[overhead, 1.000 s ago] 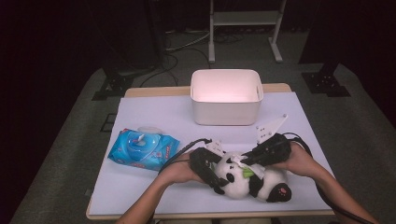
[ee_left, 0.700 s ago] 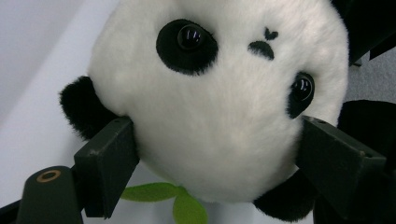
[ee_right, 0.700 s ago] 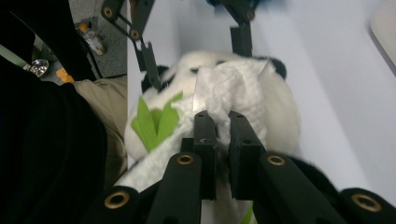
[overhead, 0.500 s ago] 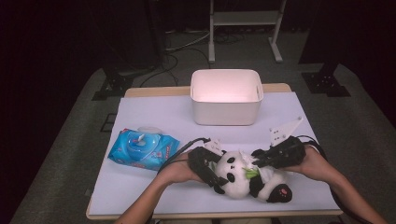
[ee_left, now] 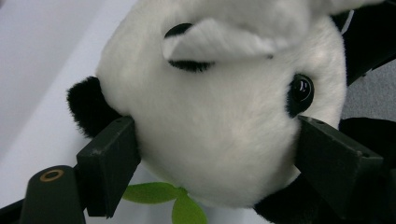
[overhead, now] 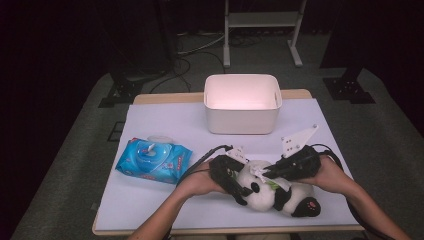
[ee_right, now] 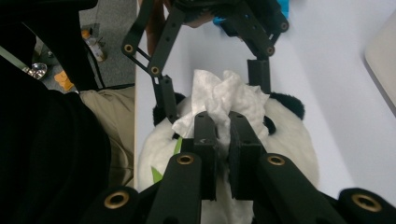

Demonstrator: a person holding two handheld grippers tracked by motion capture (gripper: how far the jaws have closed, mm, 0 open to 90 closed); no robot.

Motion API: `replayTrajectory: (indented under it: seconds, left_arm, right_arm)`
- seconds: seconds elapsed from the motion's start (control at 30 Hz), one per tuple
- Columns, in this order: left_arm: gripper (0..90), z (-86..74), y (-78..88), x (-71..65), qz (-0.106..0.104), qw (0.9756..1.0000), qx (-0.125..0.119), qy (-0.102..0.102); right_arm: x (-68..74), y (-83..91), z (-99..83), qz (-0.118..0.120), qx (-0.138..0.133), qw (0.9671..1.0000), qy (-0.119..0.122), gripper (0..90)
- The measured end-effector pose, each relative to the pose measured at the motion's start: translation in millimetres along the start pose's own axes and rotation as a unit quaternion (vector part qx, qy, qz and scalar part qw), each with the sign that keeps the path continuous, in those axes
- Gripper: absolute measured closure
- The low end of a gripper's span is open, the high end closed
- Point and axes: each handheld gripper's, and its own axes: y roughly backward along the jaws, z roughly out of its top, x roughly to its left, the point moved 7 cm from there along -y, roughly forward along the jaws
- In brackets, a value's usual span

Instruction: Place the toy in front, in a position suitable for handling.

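Near the front edge of the surface (overhead: 150,210), the left tongs (ee_left: 215,154) spread wide and clamp the panda (overhead: 272,192) by its head, steadying it so the right tongs (ee_right: 223,140), pinched shut on a wipe (ee_right: 224,95), can clean its face.

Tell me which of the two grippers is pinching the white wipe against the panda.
The right gripper: its jaws are shut on the crumpled white wipe at the panda's head. The left gripper instead clamps the head itself, one jaw on each side.
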Motion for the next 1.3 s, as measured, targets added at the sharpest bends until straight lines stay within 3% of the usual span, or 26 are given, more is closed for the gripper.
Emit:
replayTrajectory:
  seconds: [0.27,0.43,0.73,1.3]
  left_arm:
    - [16.5,5.9,-2.9,-2.5,0.007,0.9999,0.004,-0.008]
    - [16.4,0.4,-4.5,-2.0,0.006,0.9999,0.007,-0.006]
    - [16.3,-5.4,-6.3,-1.3,0.002,1.0,0.002,-0.006]
    - [14.6,-9.0,0.5,3.5,-0.004,0.9998,-0.019,0.0]
  right_arm:
    - [5.4,4.7,-7.1,-0.006,-0.002,1.0,-0.003,82.9]
    - [7.1,7.1,-20.6,-0.015,0.013,0.9998,-0.005,83.0]
    - [0.6,12.4,-41.1,-0.024,0.003,0.9991,-0.035,83.1]
    - [-3.7,2.5,-39.1,-0.011,-0.003,0.9991,-0.04,83.1]
